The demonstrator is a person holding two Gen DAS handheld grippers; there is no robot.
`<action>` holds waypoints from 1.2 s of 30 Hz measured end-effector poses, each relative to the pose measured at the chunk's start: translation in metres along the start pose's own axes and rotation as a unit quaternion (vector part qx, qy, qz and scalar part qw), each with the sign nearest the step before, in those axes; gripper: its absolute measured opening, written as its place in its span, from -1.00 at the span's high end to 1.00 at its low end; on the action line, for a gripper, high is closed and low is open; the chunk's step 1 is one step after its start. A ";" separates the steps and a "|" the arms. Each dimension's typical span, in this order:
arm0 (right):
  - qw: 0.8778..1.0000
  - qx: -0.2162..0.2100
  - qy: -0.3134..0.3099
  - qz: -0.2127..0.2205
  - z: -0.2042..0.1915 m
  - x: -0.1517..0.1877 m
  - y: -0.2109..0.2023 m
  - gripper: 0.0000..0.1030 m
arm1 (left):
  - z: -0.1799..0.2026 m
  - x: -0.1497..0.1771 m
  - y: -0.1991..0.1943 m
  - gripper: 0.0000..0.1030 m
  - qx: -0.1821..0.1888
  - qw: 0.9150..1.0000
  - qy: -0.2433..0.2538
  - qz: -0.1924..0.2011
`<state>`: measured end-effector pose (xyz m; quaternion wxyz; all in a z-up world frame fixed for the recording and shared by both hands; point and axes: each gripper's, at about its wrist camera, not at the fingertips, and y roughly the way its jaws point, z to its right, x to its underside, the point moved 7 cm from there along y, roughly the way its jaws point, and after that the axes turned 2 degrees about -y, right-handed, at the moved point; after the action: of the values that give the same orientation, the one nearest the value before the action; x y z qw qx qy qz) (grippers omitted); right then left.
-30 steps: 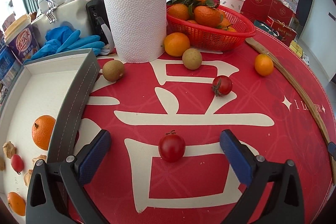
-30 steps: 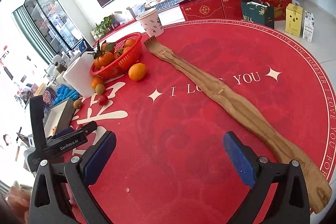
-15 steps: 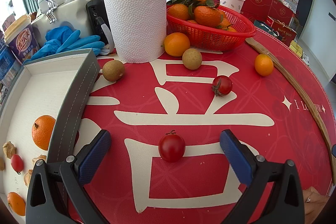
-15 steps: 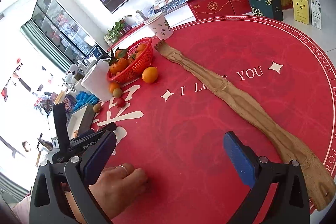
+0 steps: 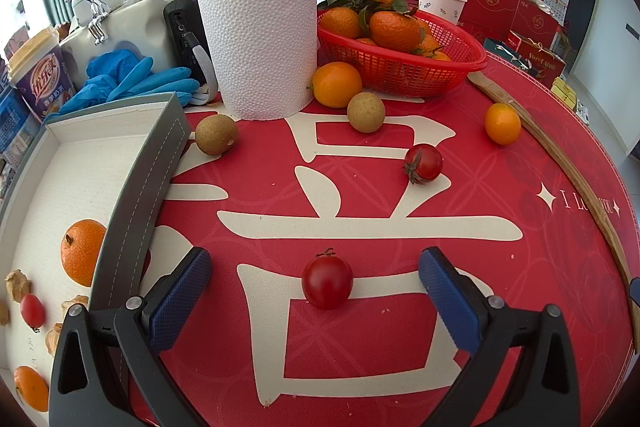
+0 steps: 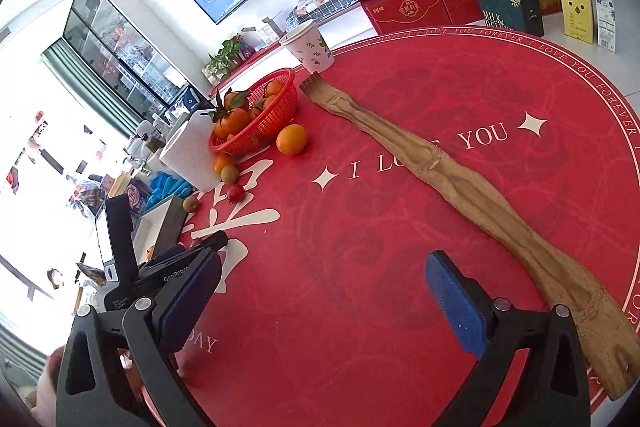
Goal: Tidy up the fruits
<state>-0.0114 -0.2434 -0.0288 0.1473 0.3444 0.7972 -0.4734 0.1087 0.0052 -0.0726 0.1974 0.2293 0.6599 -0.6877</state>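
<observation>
My left gripper [image 5: 316,287] is open, with a cherry tomato [image 5: 327,281] lying on the red mat between its fingers, untouched. A second cherry tomato [image 5: 423,163], two brown round fruits [image 5: 216,139] [image 5: 366,112] and two oranges [image 5: 337,84] [image 5: 503,123] lie farther out. A grey-and-white tray [image 5: 140,195] at the left holds oranges [image 5: 82,251] and a small tomato [image 5: 32,311]. My right gripper [image 6: 324,295] is open and empty above bare mat; the left gripper's body [image 6: 168,275] shows at its left.
A red basket of oranges [image 5: 400,67] stands at the back beside a paper towel roll [image 5: 260,43]. Blue gloves [image 5: 132,79], a cup [image 5: 442,3] and bottles sit behind. A long wooden stick [image 6: 460,187] lies across the mat at the right.
The right gripper's view has swung and tilted, moving closer to the left gripper; a hand seen briefly beneath it has gone. The left gripper and tomato have not moved.
</observation>
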 end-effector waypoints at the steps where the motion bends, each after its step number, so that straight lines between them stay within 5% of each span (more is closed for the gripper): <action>1: 1.000 0.000 0.000 -0.002 0.000 0.000 0.001 -0.99 | 0.000 -0.001 0.000 -1.00 0.000 1.000 0.000 0.000; 21: 0.996 0.056 -0.047 -0.059 -0.017 0.019 0.039 -0.99 | 0.000 0.000 0.000 -1.00 0.000 1.000 0.000 0.000; 31: 0.958 0.198 -0.189 -0.083 -0.029 0.040 0.058 -0.99 | 0.000 0.000 0.000 -1.00 0.000 1.000 0.000 0.000; 36: 0.956 0.201 -0.195 -0.085 -0.030 0.040 0.061 -0.99 | 0.000 0.000 0.000 -1.00 0.000 1.000 0.000 0.000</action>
<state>0.0044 -0.1821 -0.0761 0.1872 0.1988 0.6674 -0.6928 0.1088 0.0051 -0.0723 0.1969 0.2296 0.6599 -0.6878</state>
